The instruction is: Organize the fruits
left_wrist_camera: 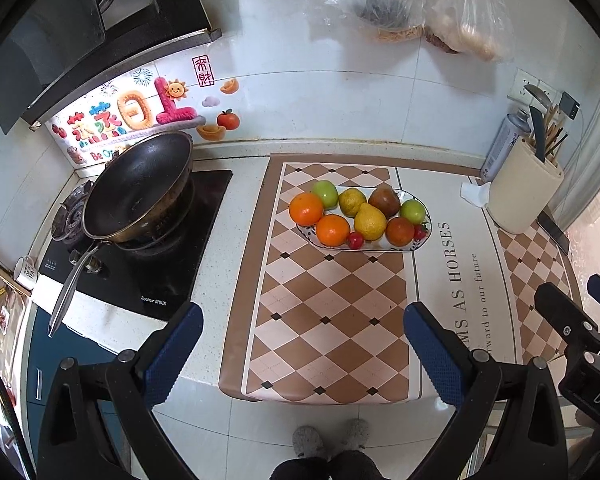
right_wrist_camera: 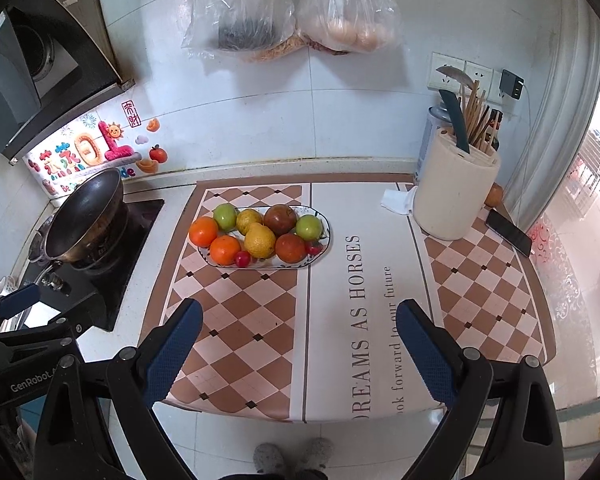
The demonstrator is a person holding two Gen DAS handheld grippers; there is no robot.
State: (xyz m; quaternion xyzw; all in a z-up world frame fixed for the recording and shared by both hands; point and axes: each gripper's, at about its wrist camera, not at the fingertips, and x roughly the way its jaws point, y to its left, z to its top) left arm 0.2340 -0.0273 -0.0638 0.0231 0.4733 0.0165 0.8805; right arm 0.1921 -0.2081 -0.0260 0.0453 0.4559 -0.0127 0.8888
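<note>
An oval patterned plate [left_wrist_camera: 427, 220] [right_wrist_camera: 327, 236] stands on the checked mat at the back of the counter. It holds several fruits: oranges [left_wrist_camera: 306, 208] [right_wrist_camera: 203, 231], green apples [left_wrist_camera: 325, 194] [right_wrist_camera: 225, 217], a yellow pear [left_wrist_camera: 370, 222] [right_wrist_camera: 259, 240], dark red fruits [left_wrist_camera: 384, 201] [right_wrist_camera: 280, 219] and small red ones [left_wrist_camera: 355, 240] [right_wrist_camera: 242, 259]. My left gripper [left_wrist_camera: 302, 320] is open and empty, well in front of the plate. My right gripper [right_wrist_camera: 299, 320] is open and empty, in front and to the right of the plate.
A black wok [left_wrist_camera: 140, 192] [right_wrist_camera: 86, 216] sits on the stove at the left. A cream utensil holder [left_wrist_camera: 524, 196] [right_wrist_camera: 454, 196] with a spray can behind it stands at the back right. A phone [right_wrist_camera: 508, 232] lies beside it. Plastic bags [right_wrist_camera: 292, 8] hang on the wall.
</note>
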